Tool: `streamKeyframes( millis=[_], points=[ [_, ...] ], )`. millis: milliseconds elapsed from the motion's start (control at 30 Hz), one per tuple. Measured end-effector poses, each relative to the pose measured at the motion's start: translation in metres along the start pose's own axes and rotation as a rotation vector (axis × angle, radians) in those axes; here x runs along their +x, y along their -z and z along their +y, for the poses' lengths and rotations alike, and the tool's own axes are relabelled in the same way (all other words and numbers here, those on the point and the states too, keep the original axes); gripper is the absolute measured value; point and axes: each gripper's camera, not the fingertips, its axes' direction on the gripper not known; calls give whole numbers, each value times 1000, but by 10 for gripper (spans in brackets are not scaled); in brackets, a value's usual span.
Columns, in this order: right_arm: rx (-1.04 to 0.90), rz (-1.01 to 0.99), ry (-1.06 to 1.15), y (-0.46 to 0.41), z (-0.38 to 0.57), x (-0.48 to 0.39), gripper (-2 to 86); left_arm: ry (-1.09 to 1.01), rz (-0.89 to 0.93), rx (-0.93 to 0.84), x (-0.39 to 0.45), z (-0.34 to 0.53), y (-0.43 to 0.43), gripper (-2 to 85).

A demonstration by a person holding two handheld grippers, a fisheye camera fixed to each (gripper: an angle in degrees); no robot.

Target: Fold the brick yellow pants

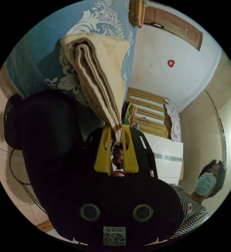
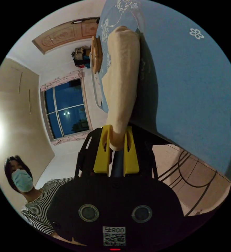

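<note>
Your left gripper [image 1: 116, 136] and right gripper [image 2: 117, 139] both clamp the folded pants [image 1: 94, 71], long axis toward twelve o'clock.

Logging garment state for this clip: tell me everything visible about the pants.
The pants are pale yellowish-tan soft woven cloth, folded into a thick bundle of several stacked layers. The left gripper pinches one layered end and the right gripper the smooth folded end, yellow fingers pressing from both sides. Behind them is blue floral-patterned bedding.
</note>
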Motion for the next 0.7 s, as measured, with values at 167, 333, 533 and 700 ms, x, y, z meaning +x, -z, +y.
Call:
streamKeyframes(
  millis=[167, 333, 533, 700],
  points=[
    [15, -65, 49, 25, 14, -34, 27, 14, 57, 201, -25, -9, 13, 130],
    [-10, -59, 99, 46, 25, -69, 14, 65, 142, 383, -52, -34, 6, 155],
    [-3, -55, 102, 74, 51, -89, 12, 69, 169, 387, -74, -70, -46, 168],
    [-21, -33, 109, 96, 81, -100, 14, 61, 137, 415, -93, -82, -89, 159]
  ],
)
